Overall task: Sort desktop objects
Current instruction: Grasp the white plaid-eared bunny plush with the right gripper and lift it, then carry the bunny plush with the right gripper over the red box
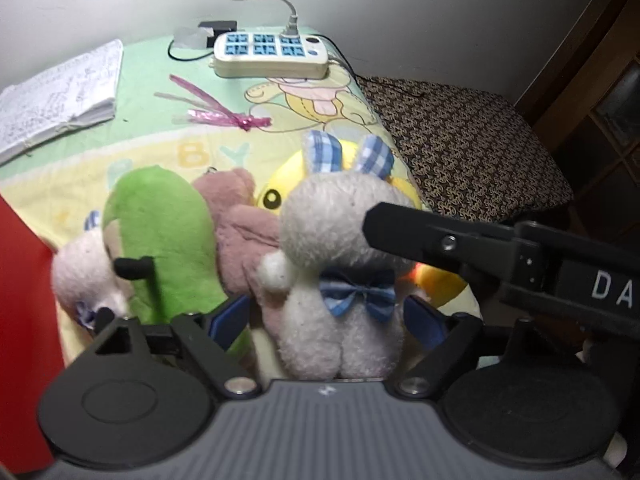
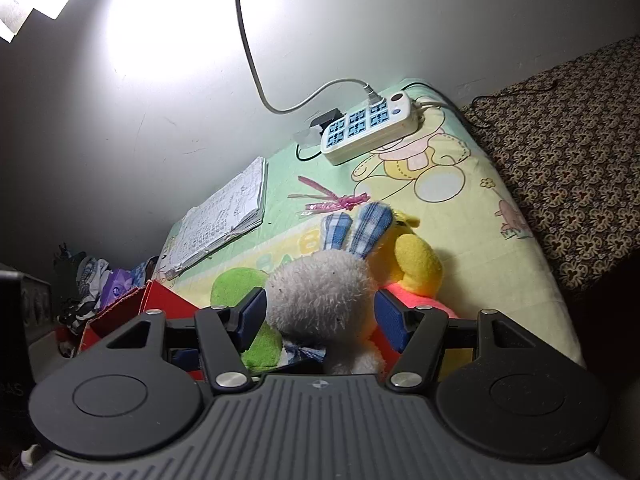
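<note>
Rabbit (image 1: 340, 264) plush: light, squashy; best held at body. Left gripper (image 1: 326, 320) straddles it, unpinched; right gripper (image 2: 320, 316) wide around head.

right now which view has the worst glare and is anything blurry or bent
Right wrist view: a blown-out white hotspot on the grey wall. Left wrist view: evenly lit, but the near fluffy white plush rabbit looks soft. Both: fisheye bends the edges of the pastel cartoon-print cloth.
</note>
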Tool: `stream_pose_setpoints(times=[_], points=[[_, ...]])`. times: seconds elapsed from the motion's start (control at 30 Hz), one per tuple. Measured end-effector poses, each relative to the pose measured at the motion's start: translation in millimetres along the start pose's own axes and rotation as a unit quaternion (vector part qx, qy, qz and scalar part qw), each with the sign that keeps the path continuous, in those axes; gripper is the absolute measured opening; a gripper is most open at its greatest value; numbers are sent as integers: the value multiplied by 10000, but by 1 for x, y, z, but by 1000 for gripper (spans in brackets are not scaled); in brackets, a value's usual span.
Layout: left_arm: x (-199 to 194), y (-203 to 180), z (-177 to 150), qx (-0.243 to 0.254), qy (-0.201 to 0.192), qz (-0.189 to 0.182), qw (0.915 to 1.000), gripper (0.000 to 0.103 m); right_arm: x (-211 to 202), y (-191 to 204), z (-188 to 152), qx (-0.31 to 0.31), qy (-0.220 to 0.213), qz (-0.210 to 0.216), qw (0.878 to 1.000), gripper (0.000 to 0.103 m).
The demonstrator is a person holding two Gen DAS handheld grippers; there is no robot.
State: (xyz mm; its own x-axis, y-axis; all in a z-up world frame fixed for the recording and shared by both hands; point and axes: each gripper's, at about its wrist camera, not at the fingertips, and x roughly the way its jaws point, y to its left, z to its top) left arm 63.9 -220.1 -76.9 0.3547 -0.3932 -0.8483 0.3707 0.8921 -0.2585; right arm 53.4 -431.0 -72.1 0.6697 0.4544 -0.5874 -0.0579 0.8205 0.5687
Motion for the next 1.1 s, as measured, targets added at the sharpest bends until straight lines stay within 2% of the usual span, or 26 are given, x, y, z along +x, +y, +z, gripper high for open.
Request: stream_pose_setpoints(times=[0.07,0.13,0.2,0.3,0.5,0.6,0.8,0.93,1.1], points=[[14,4,1,-86,185,-91,9998,69,9,-5,2,64,92,113,9999,64],[22,7,-1,-225,266,-166,9993,67,19,-10,3,166,208,64,9996,65],[20,5,1,-166,177,-181,9995,63,24,-16,2,283,286,124,9991,64],[16,-2,3,7,108,-141,9998,57,22,-18,2,275,274,197,9991,57],[-4,-8,-2,133,-87,-231,9996,55,11,-12,5,132,189,241,9994,52],[-23,-10,-6,183,-289,-268,9991,55,0,-3,5,34,105,305,9995,52],[-65,-3,-13,257,-826,-114,9962,55,-20,32,6,-411,-239,513,9975,52],[-100,21,-18,203,-1199,47,9926,55,-23,59,5,-605,-395,789,9943,52],[-135,63,-28,151,-1485,309,9883,55,-11,99,-3,-701,-467,1188,9893,52]])
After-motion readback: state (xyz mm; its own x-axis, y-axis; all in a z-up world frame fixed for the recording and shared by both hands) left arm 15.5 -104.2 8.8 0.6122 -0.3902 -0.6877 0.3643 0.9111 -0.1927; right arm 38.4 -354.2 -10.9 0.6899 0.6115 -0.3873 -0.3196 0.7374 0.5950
